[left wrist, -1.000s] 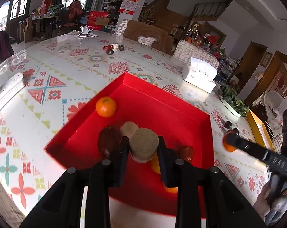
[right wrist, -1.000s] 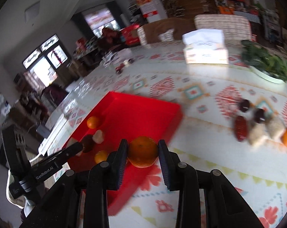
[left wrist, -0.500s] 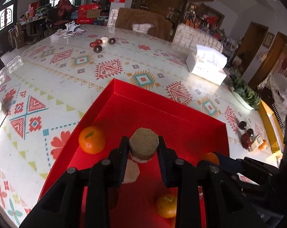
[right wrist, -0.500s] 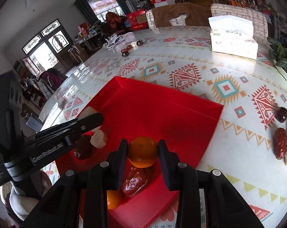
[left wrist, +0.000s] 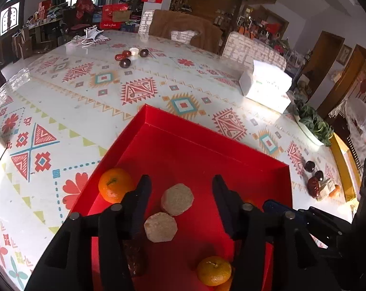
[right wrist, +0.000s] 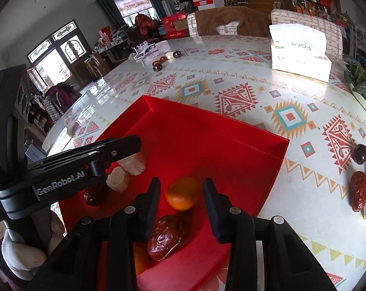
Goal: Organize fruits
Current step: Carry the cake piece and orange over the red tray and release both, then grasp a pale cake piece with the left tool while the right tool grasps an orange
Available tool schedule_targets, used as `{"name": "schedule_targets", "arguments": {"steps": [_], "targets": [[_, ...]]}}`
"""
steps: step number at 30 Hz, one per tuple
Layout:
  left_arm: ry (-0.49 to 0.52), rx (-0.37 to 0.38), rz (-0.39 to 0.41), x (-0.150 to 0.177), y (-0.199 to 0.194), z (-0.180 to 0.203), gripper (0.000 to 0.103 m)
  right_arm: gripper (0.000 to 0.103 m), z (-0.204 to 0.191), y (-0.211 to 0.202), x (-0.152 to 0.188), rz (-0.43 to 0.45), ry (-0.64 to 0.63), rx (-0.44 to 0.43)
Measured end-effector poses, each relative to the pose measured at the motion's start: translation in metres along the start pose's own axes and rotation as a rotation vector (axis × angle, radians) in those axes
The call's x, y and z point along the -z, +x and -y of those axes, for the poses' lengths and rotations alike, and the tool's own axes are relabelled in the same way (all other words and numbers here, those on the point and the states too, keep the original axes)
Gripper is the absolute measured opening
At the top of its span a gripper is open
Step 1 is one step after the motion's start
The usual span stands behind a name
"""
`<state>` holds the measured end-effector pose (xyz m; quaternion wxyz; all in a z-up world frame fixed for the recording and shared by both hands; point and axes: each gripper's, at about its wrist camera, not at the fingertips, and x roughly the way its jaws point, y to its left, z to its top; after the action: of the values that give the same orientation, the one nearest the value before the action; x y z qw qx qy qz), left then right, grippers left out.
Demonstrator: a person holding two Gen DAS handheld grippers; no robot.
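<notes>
Both grippers hang over the shallow red rectangular tray [left wrist: 207, 150] on the patterned worktop [left wrist: 86, 92]. The left gripper [left wrist: 180, 194] is opening, its fingers clear of the beige hexagonal cake [left wrist: 177, 199] lying between them beside a second cake [left wrist: 160, 227]. The right gripper [right wrist: 181, 194] is opening too, the blurred round orange tangerine [right wrist: 182, 193] loose between its fingers above a wrinkled red date [right wrist: 166, 237]; a white tissue box [right wrist: 301, 55] stands well apart.

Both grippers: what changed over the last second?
Both moved over the red tray and are opening. The left gripper let go its tan cake, now beside another; the right gripper is releasing its orange. Tissue box stayed put.
</notes>
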<state>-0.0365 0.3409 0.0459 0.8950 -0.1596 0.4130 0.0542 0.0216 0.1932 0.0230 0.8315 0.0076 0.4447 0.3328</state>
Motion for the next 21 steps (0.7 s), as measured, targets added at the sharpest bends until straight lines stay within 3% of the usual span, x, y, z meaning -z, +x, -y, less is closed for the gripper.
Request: {"name": "schedule_targets", "arguments": {"steps": [2, 7, 15, 21], "targets": [[-0.007, 0.003, 0.015, 0.0, -0.008, 0.0, 0.055, 0.04, 0.001, -0.006, 0.0, 0.011, 0.004, -0.001], [-0.023, 0.012, 0.088, 0.006, -0.037, 0.004, 0.082, 0.041, 0.007, -0.03, 0.005, 0.057, 0.021, 0.001], [-0.022, 0.097, 0.137, 0.032, -0.074, 0.034, 0.083, 0.045, 0.028, -0.075, 0.029, 0.133, 0.083, 0.015], [0.077, 0.053, 0.194, 0.057, -0.085, 0.081, 0.083, 0.046, 0.056, -0.105, 0.058, 0.161, 0.133, 0.047]]}}
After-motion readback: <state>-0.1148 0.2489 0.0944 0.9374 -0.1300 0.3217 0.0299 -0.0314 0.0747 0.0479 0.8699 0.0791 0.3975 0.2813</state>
